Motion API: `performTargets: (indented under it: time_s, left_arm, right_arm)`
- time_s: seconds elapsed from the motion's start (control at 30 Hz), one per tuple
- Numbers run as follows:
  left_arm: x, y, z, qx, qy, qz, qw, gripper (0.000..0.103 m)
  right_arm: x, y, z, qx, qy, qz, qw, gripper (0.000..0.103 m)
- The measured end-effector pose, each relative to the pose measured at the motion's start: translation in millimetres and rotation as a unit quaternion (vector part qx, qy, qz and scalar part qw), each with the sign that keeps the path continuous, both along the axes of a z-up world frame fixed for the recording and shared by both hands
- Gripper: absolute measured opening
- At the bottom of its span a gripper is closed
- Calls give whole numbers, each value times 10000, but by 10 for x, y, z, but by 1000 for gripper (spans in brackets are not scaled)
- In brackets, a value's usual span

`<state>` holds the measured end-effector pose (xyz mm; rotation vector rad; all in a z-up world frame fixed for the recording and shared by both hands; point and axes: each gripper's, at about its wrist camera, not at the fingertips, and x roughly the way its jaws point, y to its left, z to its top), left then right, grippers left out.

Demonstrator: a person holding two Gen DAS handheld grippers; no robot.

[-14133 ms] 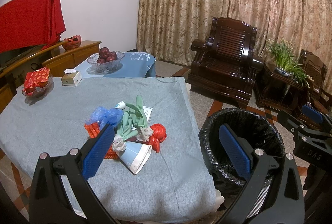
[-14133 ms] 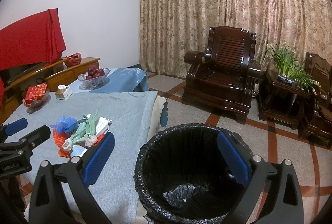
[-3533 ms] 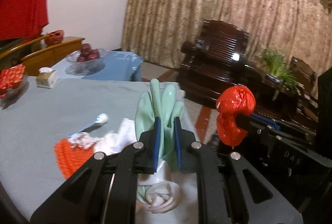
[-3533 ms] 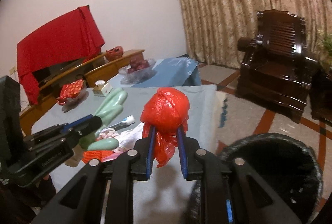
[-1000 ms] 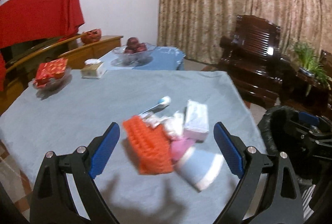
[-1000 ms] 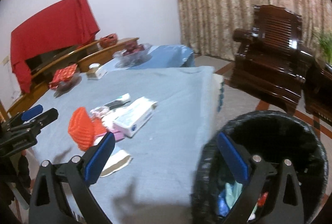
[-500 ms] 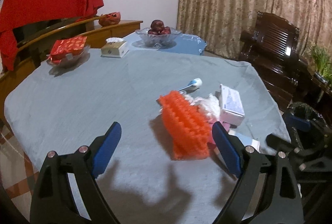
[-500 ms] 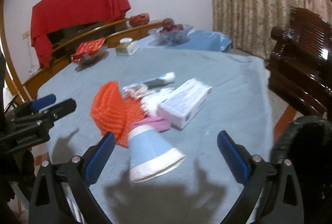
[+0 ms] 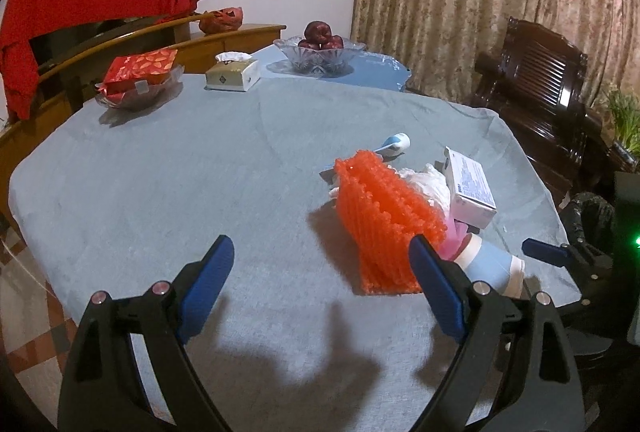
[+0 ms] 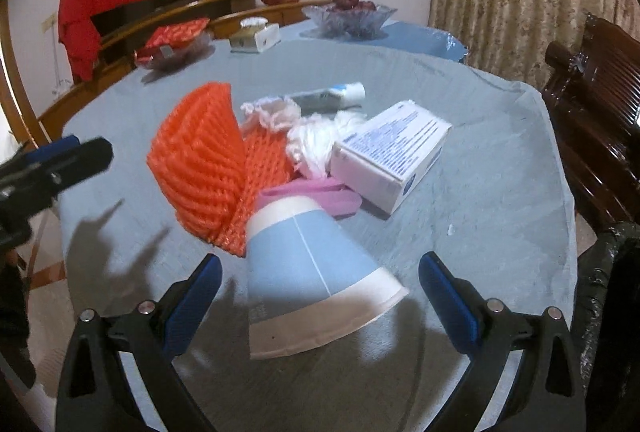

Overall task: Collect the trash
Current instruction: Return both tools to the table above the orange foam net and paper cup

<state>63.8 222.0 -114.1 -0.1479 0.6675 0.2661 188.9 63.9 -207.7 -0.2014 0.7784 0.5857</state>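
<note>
Two grippers — left gripper [image 9: 322,282], right gripper [image 10: 320,290] — gape empty before ribbed orange foam netting [image 10: 200,159] and tapered paper cup [image 10: 308,272].

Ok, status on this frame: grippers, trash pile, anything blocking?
Left gripper open, empty, beside orange foam net. Right gripper open, straddling tipped paper cup. White box and tube on table. Nothing blocking.

The blue paper cup [image 10: 308,268] lies on its side between the right jaws, its white rim toward them. Beyond it sit the orange foam net [image 10: 200,159], a pink scrap [image 10: 316,191], white tissue [image 10: 316,143], a white box [image 10: 392,147] and a tube [image 10: 332,95].
</note>
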Motion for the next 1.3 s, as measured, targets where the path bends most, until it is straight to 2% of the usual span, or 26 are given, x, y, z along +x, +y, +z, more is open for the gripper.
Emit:
performTargets:
  time_s: [0.1,0.37,1.0,1.3]
  left_arm:
    - [30,-10,-23,-42,15,-34,10000,86]
    - [81,-117,-58,-68,45,-139,9999,86]
    - [206,-304,-66,-110,50,-342,9993,86]
    - [379,-305,-143,-259,165,-343,9989,71]
  right_arm:
    - [38,-10,-60,-190,-3,-96,9998,96]
    - [212,-328,-31,-84,16,-653,9978,94]
    - [330,-486,48,393,230,-550,9974,95]
    - [419,-562,71,428,237,-680,9965,95]
